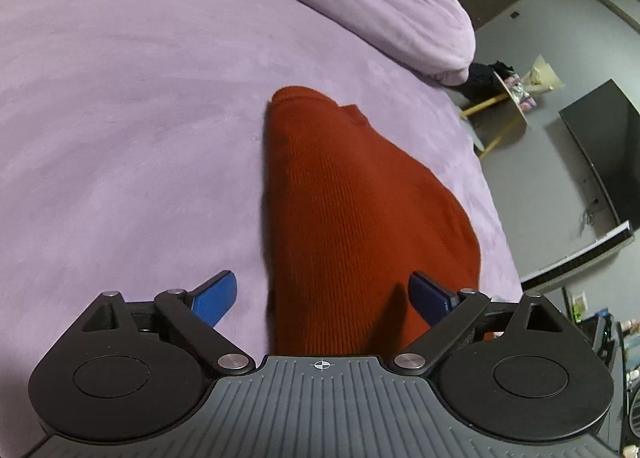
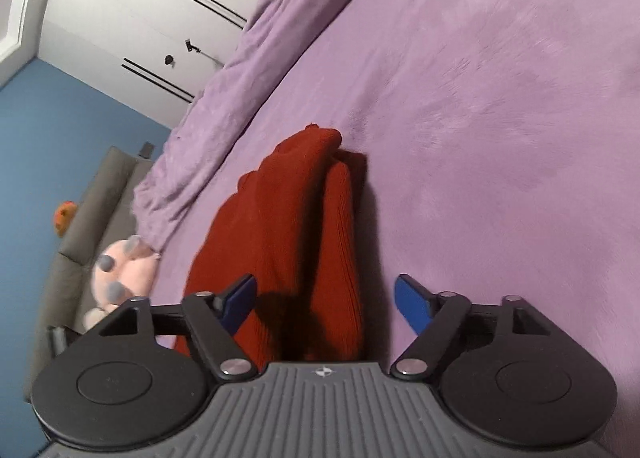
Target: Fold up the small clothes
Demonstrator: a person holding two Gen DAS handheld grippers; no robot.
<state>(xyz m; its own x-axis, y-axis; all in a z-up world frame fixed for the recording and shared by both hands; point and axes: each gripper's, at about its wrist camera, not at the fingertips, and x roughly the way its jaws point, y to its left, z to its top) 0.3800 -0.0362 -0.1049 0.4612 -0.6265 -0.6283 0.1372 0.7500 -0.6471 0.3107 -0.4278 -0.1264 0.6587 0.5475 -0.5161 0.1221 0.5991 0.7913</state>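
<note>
A rust-red ribbed knit garment (image 1: pixel 352 210) lies folded lengthwise on the purple bed cover (image 1: pixel 120 118), running away from the camera. My left gripper (image 1: pixel 324 294) hovers over its near end with jaws wide open; the blue pads (image 1: pixel 214 294) stand apart from the cloth. In the right wrist view the same red garment (image 2: pixel 296 242) lies doubled in a long fold. My right gripper (image 2: pixel 326 302) stands open above its near end, with the pads (image 2: pixel 412 306) clear of the fabric. Neither gripper holds anything.
A bunched purple duvet (image 1: pixel 380 6) lies along the bed's far side. Beyond the bed edge stand a dark screen (image 1: pixel 600 146) and a small wooden table (image 1: pixel 508 106). A grey sofa (image 2: pixel 80 226), a pink plush toy (image 2: pixel 120 270) and white wardrobe doors (image 2: pixel 140 18) show on the other side.
</note>
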